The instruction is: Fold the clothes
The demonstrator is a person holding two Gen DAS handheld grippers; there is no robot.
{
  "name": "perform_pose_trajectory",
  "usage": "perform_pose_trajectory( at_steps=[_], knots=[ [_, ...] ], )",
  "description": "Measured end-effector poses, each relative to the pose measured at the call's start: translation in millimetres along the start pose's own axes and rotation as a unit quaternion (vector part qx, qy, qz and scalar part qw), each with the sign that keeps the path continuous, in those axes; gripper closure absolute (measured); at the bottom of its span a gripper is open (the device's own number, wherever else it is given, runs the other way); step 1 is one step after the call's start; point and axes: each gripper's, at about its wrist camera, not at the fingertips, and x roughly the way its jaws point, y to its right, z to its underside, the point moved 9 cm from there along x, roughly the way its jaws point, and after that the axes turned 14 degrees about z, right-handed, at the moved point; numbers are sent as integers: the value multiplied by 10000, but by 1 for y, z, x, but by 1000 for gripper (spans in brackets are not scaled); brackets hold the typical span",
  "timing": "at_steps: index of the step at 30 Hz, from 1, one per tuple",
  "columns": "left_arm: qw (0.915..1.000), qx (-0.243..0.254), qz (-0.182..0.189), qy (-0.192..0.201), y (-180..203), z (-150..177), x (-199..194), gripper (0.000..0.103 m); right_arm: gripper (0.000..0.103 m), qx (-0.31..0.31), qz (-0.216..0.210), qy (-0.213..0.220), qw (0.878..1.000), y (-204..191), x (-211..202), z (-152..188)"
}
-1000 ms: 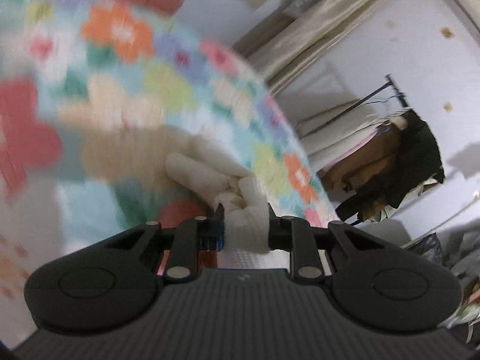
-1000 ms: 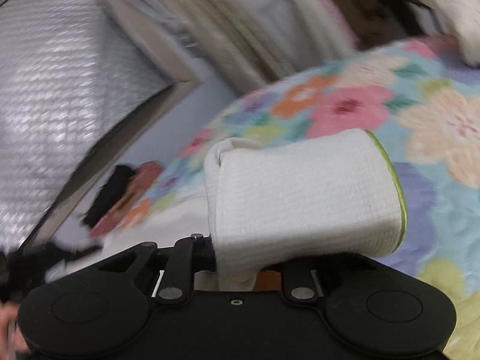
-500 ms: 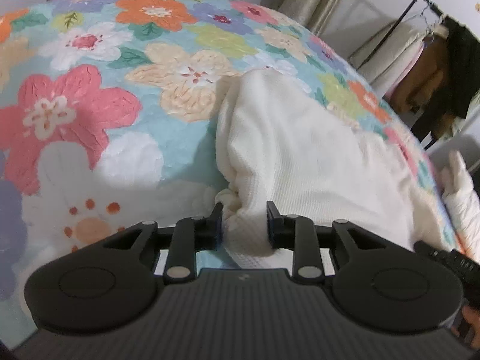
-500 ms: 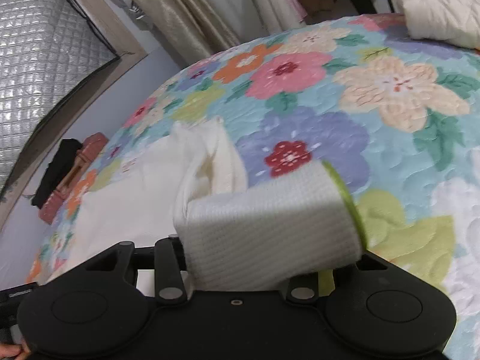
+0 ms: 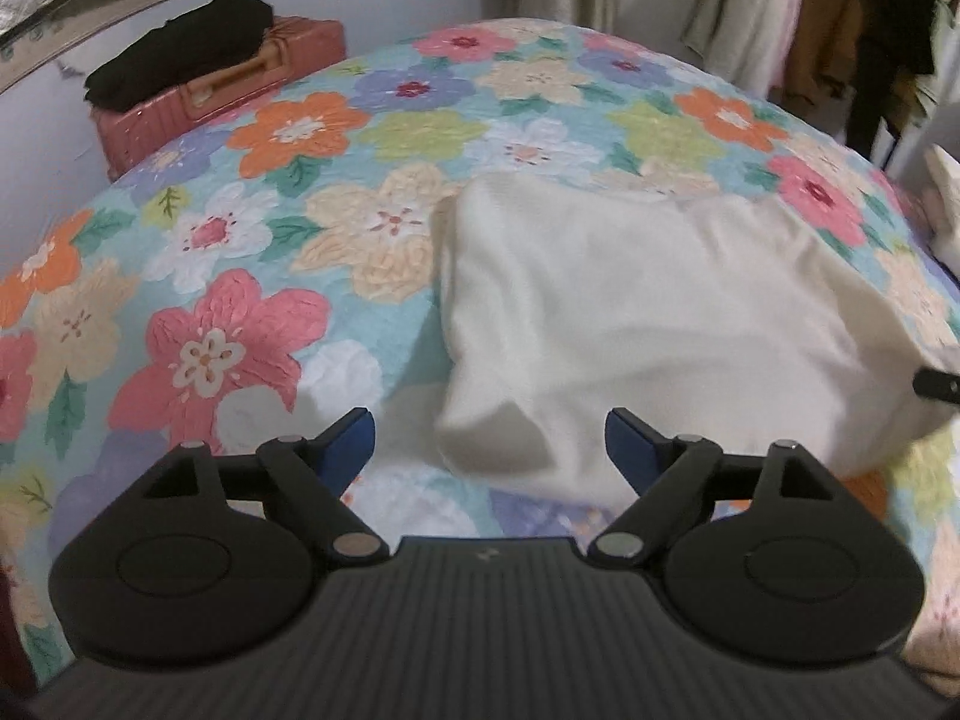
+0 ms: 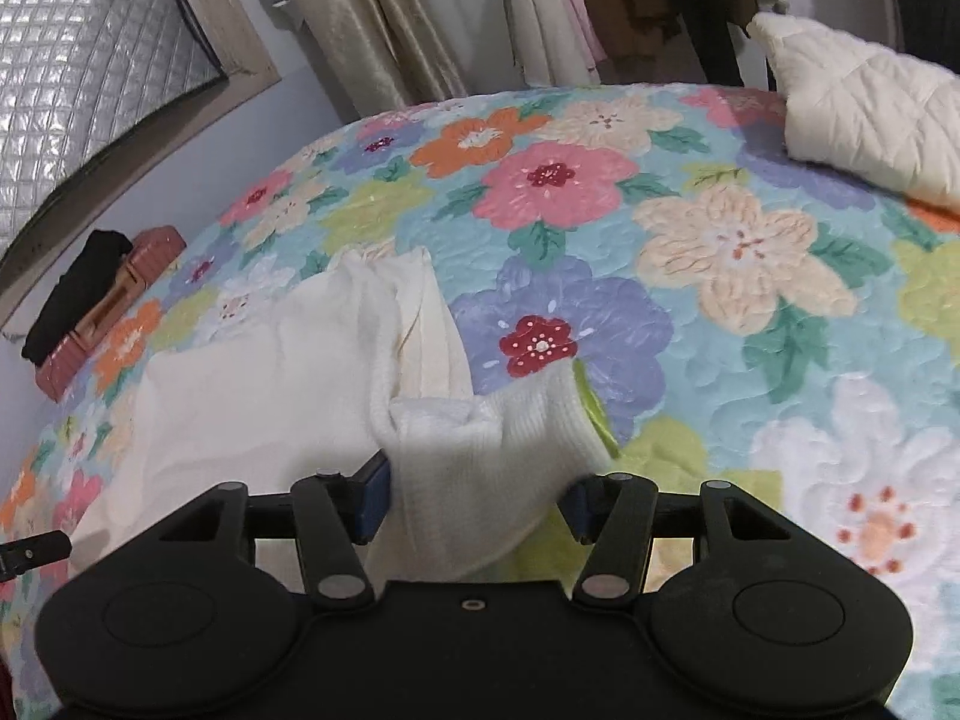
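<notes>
Garment (image 5: 648,324): cream knit top, lying on the floral quilt (image 5: 198,276) in the left wrist view, doubled over, its near corner sagging between the fingers.
Left gripper (image 5: 486,450): jaws wide apart, holding nothing; the cloth hangs free of both blue pads (image 5: 345,444).
Left view, change: half a second ago the jaws were clamped on the corner; they have since let go.
Background, left view: red suitcase (image 5: 240,84) with a black item on top, beside the bed.
Right gripper (image 6: 474,495): jaws partly spread; a ribbed cuff with green trim (image 6: 591,408) sits between them, gripped loosely at most.
Right view, change: the cuff stood taut in closed jaws before; it now slumps toward the quilt (image 6: 780,312).
Pillow (image 6: 864,120): well apart, at the far corner.
Step in hand: releasing after the fold, by appearance.
Technique: open fully, withdraw straight back without dragging cloth, then check that edges align.
</notes>
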Motion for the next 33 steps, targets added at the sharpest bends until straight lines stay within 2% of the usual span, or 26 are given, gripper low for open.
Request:
perform_pose_trajectory(
  at_steps=[6,8,10,11,15,16,20,22,27,33],
  knots=[
    [9994,322,64,-146,20,10,-19,13,40,-261,165,100,9995,3,-29,6],
    [9987,449,138,-205,27,14,-24,13,35,-464,201,192,9985,-1,-39,7],
    [9980,533,219,-259,35,20,-28,11,21,-700,264,319,9967,-6,-50,5],
    [9977,567,251,-291,39,22,-30,10,19,-802,288,379,9956,-10,-55,5],
    [9953,726,416,-489,59,34,-36,6,18,-1217,233,519,9909,-27,-77,7],
    [9945,772,456,-535,64,38,-37,2,18,-1292,196,494,9902,-30,-81,9],
    [9913,948,599,-690,84,48,-42,2,18,-1383,39,236,9901,-41,-88,24],
    [9908,988,641,-671,88,48,-44,1,18,-1458,60,196,9891,-44,-92,30],
    [9910,816,761,-733,91,53,-41,0,15,-1578,182,454,9863,-49,-108,27],
    [9884,872,823,-937,97,56,-36,0,14,-1584,164,394,9865,-51,-111,31]
  ],
)
